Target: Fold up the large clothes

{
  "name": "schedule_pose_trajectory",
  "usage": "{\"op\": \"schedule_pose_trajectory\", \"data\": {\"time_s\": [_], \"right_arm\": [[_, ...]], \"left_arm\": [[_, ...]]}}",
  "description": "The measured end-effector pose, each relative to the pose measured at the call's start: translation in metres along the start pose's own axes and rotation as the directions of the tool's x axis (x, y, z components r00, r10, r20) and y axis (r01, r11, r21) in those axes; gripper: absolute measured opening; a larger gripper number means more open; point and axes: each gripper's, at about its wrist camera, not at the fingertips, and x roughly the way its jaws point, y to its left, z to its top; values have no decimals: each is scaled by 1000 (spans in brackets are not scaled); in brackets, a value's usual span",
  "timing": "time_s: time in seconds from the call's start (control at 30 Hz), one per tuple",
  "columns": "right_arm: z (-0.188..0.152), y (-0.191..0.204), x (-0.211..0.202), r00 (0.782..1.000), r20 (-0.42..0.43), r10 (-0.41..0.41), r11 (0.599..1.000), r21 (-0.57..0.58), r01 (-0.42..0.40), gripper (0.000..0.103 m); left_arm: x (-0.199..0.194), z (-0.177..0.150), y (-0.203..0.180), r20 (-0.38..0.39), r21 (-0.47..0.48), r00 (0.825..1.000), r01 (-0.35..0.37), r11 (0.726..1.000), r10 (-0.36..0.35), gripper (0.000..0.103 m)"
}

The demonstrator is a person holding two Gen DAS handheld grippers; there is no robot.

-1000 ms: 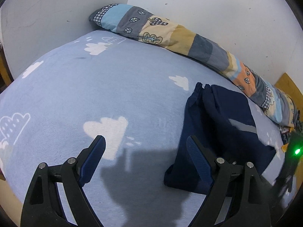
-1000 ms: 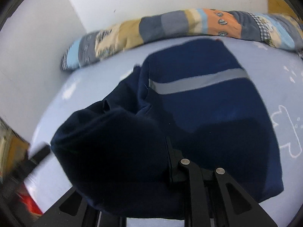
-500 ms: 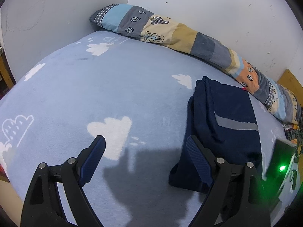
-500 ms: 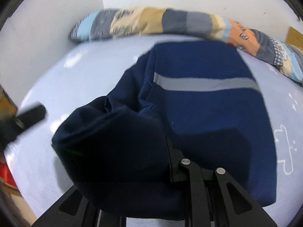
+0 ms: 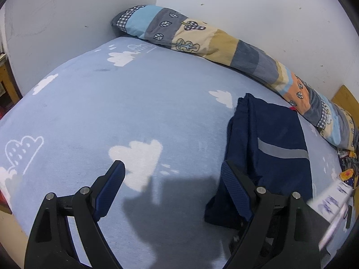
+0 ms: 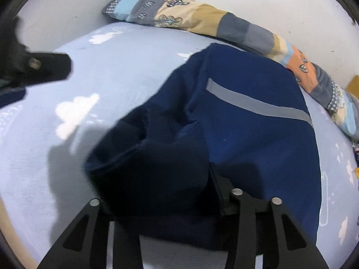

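A navy garment with a grey stripe (image 5: 278, 139) lies folded on the light blue cloud-print bed (image 5: 112, 103), at the right in the left wrist view. My left gripper (image 5: 172, 174) is open and empty, just left of the garment's near edge. In the right wrist view the garment (image 6: 258, 116) fills the middle. My right gripper (image 6: 170, 186) is shut on a bunched near fold of the garment (image 6: 152, 168), which hides its fingertips.
A long patchwork bolster (image 5: 224, 44) lies along the white wall at the back of the bed and also shows in the right wrist view (image 6: 202, 18). Wooden furniture (image 5: 345, 96) stands at far right. The bed's near edge is close below the grippers.
My right gripper has swung its view left across the bed with the garment fold held. The left gripper has shifted slightly; the garment now lies flatter at its right.
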Motion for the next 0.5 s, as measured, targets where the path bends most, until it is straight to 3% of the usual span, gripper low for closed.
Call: {"op": "schedule_pose_trajectory", "data": {"time_s": [0.1, 0.23, 0.3, 0.33, 0.4, 0.43, 0.5], "right_arm": [[-14, 8, -12, 999, 12, 44, 999, -17, -44, 54], [-24, 16, 4, 997, -31, 64, 996, -63, -66, 60], [-20, 10, 3, 989, -50, 140, 989, -45, -143, 66], [-15, 3, -1, 966, -62, 253, 967, -15, -254, 65], [-9, -18, -16, 890, -31, 455, 889, 74, -452, 54], [-7, -33, -25, 868, 5, 496, 862, 116, -493, 52], [-6, -70, -42, 858, 90, 506, 836, 196, -513, 51]], "left_arm": [[0, 2, 5, 0, -17, 1000, -6, 1000, 6, 88], [1, 2, 6, 0, -18, 1000, -6, 1000, 6, 88], [1, 3, 7, 0, -16, 1000, -4, 1000, 4, 88], [1, 3, 6, 1, -16, 1000, -5, 1000, 5, 88], [1, 4, 7, 0, -18, 1000, -6, 1000, 6, 88], [2, 4, 7, -1, -22, 1000, -3, 1000, 3, 88], [1, 4, 6, -2, -23, 1000, 12, 1000, -12, 88]]}}
